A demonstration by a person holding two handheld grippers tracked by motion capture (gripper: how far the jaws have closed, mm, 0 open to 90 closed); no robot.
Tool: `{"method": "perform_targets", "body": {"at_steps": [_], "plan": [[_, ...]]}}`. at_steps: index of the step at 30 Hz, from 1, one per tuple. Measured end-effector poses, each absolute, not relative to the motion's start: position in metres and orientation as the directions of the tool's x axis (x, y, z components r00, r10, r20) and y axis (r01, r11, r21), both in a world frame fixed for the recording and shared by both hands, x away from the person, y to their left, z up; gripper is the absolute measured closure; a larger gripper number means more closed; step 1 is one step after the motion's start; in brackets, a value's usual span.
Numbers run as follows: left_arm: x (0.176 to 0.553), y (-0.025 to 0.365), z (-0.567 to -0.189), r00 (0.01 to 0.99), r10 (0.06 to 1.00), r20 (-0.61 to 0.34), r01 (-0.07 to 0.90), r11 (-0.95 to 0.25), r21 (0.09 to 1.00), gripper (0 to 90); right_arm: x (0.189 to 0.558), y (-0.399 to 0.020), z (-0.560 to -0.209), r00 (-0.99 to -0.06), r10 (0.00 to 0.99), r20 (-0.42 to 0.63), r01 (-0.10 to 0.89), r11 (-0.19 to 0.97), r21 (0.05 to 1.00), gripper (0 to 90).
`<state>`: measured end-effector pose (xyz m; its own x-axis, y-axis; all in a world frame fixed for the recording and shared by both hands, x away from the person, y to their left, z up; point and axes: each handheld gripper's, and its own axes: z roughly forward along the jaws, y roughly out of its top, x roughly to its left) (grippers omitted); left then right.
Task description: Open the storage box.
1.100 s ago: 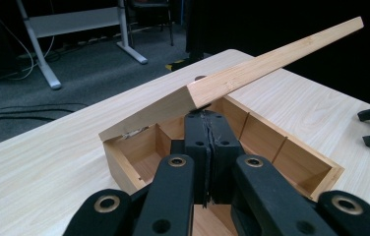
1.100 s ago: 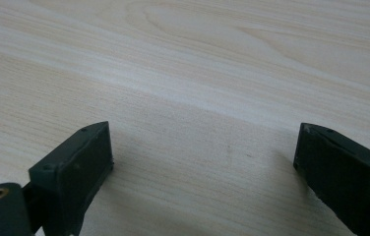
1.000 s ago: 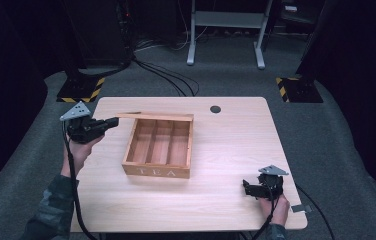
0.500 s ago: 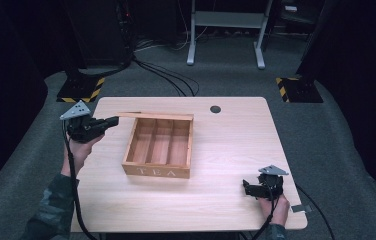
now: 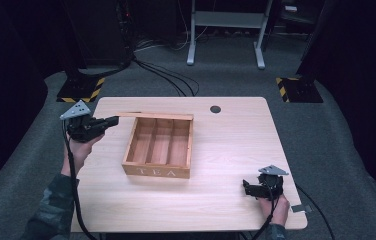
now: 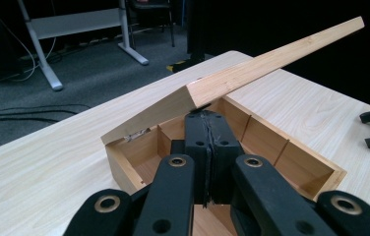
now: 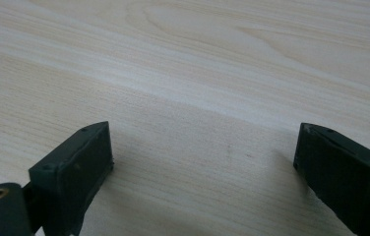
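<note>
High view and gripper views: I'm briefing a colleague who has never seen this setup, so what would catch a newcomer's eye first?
The open wooden tea box at the table's middle, three bare compartments and "TEA" on its front. Its lid stands raised, with the shut left gripper under the lid's edge. The right gripper sits apart near the table's front right corner, jaws open.

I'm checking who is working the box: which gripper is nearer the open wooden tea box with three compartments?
Left. The left gripper is at the far-left corner of the wooden tea box, shut under its raised lid. The right gripper rests open near the table's front right edge.
</note>
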<state>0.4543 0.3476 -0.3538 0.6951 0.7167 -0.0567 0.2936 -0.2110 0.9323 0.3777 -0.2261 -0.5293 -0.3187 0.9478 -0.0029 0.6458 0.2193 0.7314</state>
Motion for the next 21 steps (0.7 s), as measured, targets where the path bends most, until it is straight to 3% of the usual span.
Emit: {"method": "perform_targets", "body": {"at_steps": [21], "plan": [[0.4549,0.3475,-0.3535,0.694,0.718,-0.053,0.289,-0.21,0.934,89.4,0.3776,-0.2261,-0.5293,-0.319,0.948,-0.003,0.646,0.219,0.731,6.9]]}}
